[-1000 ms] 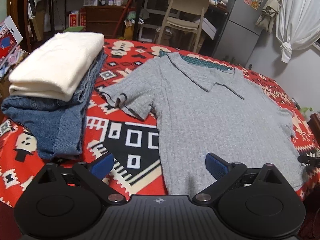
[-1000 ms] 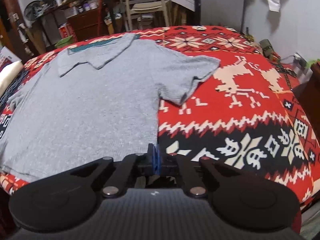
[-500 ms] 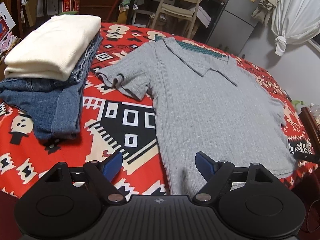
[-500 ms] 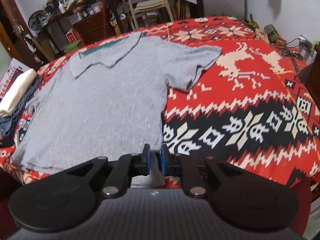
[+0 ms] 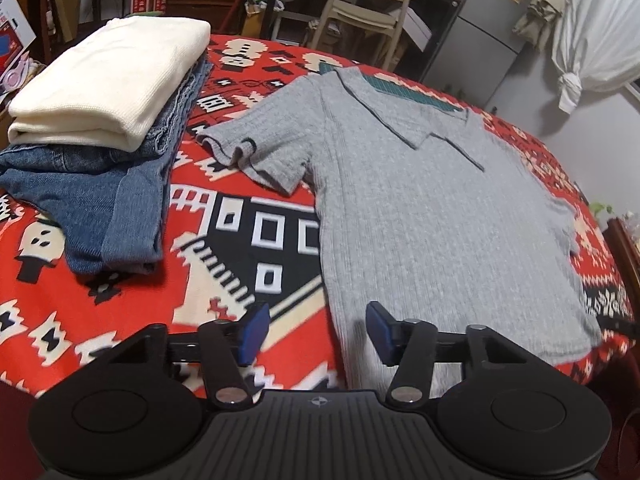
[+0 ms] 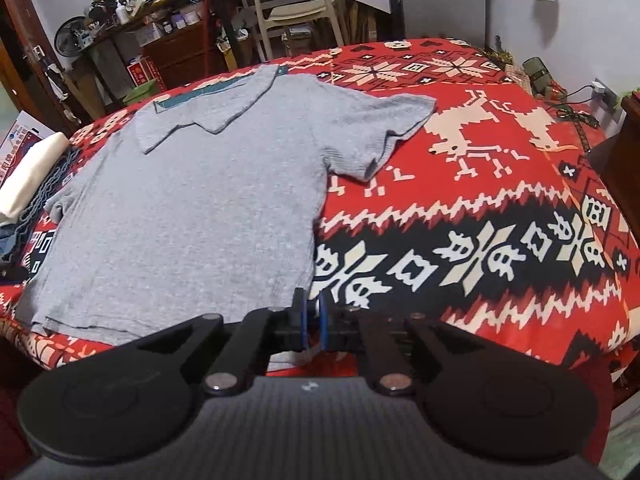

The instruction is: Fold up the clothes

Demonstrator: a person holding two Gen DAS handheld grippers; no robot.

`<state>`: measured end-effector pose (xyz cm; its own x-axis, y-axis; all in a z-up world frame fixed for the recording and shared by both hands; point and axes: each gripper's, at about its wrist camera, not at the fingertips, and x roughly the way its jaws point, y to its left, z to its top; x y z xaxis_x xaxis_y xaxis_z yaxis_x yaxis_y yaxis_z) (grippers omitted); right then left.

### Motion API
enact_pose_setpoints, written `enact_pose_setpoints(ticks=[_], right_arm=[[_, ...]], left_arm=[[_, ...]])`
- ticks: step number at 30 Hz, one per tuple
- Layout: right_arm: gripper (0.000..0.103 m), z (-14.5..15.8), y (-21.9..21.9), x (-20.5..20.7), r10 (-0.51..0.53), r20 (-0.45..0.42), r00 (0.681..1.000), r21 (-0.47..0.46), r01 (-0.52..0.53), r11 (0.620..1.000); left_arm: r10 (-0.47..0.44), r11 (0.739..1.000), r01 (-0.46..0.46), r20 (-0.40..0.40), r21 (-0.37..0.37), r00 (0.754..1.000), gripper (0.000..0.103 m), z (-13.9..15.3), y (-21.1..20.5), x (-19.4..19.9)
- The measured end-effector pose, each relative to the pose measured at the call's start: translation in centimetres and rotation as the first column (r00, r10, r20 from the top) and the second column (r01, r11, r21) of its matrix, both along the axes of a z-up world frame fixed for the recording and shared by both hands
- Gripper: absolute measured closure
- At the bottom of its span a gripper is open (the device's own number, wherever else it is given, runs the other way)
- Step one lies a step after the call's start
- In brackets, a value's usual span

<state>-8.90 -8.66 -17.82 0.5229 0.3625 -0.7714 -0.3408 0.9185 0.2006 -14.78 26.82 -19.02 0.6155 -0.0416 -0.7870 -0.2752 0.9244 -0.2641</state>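
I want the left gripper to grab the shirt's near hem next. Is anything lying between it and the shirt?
Nothing visible. The left gripper hangs open over the near corner of the gray shirt. The folded pile sits off to the side.

Grey shirt (image 5: pixel 420 216), red patterned blanket (image 6: pixel 480 208), blue jeans (image 5: pixel 100 200).

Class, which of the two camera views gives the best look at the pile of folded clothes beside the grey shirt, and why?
The left wrist view. The pile of folded clothes shows nearly whole there: a cream top lying on folded jeans, left of the grey shirt. The right wrist view catches only a strip of the pile at its left edge, cut off by the frame.
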Motion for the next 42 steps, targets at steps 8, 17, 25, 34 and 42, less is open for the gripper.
enact_pose_setpoints(ticks=[8,17,25,34,42], right_arm=[[0.093,0.8,-0.5,-0.6,0.0,0.005,1.0,0.019,0.0,1.0],[0.083,0.7,-1.1,-1.5,0.025,-0.047,0.999,0.028,-0.024,0.999],[0.091,-0.7,-1.4,-1.4,0.03,-0.095,0.995,0.064,-0.024,0.998],[0.1,0.0,-2.7,-1.6,0.004,-0.153,0.988,0.141,0.018,0.99],[0.1,-1.1,-2.4,-1.4,-0.011,-0.171,0.985,0.093,0.027,0.995]], left_arm=[[-0.048,0.999,0.048,-0.032,0.01,0.998,0.067,-0.4,-0.9,1.6],[-0.053,0.998,0.05,-0.099,-0.036,0.994,0.06,0.0,-0.6,-0.9],[-0.093,0.996,0.091,-0.123,-0.021,0.988,0.077,-0.6,-2.1,-1.0],[-0.095,0.995,0.094,-0.092,-0.016,0.991,0.1,1.4,-1.3,-2.0],[-0.101,0.993,0.109,-0.142,0.047,0.985,0.099,-0.6,-1.8,-1.8]])
